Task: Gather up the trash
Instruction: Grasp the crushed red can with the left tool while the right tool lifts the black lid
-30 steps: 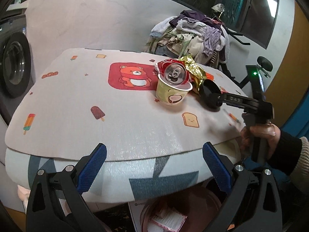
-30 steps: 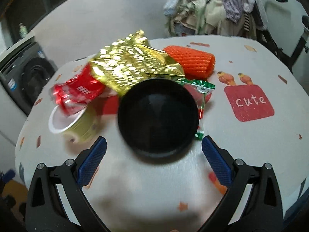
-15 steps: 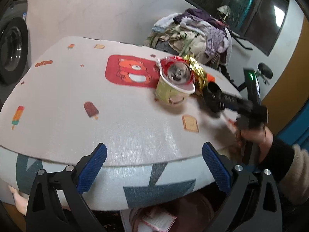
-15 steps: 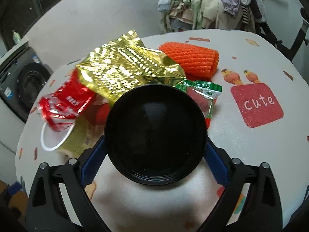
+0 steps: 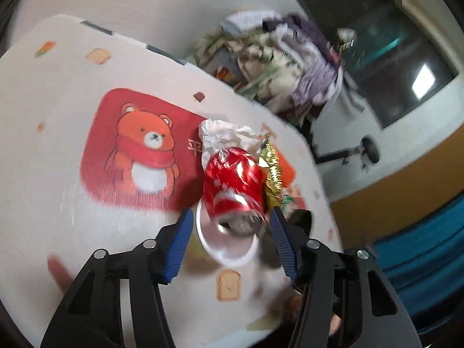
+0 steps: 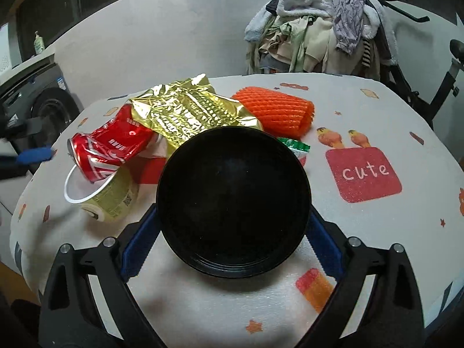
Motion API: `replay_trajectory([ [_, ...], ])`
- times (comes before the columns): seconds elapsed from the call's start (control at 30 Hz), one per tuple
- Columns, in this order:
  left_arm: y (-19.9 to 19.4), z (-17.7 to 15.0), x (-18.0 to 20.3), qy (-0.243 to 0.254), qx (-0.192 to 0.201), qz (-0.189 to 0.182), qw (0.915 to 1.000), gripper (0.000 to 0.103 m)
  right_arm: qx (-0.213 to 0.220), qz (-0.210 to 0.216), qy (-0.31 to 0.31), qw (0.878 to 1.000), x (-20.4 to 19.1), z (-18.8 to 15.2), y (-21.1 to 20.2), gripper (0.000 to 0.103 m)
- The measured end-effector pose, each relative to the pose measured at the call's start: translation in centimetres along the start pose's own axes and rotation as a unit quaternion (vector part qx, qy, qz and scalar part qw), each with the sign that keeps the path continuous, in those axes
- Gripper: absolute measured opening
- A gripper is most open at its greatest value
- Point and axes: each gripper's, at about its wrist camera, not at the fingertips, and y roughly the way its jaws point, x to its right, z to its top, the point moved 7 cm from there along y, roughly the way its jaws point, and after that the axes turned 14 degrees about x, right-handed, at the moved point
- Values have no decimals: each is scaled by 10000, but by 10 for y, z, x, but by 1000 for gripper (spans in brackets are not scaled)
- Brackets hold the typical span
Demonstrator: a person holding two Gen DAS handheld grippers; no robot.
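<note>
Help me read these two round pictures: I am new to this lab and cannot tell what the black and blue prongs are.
They are hand-held tongs, one in each of a person's hands, each carrying a camera that looks along its prongs. In the left view, the left tongs are closing around a crushed red can lying in a paper cup. In the right view, the right tongs straddle a black bowl, with blue pads at its rim. Nearby on the table lie a gold wrapper and orange foam netting.

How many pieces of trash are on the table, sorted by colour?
Red: 1, the crushed can
Gold: 1, the foil wrapper
Orange: 1, the foam net
Black: 1, the bowl
Yellow: 1, the paper cup
Green: 1, the small packet
White: 1, the crumpled tissue
Total: 7
</note>
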Motion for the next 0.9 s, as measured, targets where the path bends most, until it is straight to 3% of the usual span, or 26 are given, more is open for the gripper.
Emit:
replay_trajectory([
  [0.17,45,11,-12,-417,-393,-144,9983,52,-50,83,4,10000,1,-1,5,93],
  [0.27,66,8,-14,-324,-550,-148,9978,51,-107,128,55,9998,3,-3,8,93],
  [0.33,74,5,-15,-223,-612,-119,9978,33,-124,158,42,9998,2,-3,9,93],
  [0.4,78,3,-13,-124,-591,-113,9981,27,-133,180,19,9997,0,-4,9,93],
  [0.7,41,25,33,1164,22,11,9932,10,-103,214,170,9996,4,-2,7,93],
  [0.9,13,28,51,1705,154,190,9851,7,-33,333,209,9992,-3,1,-6,93],
])
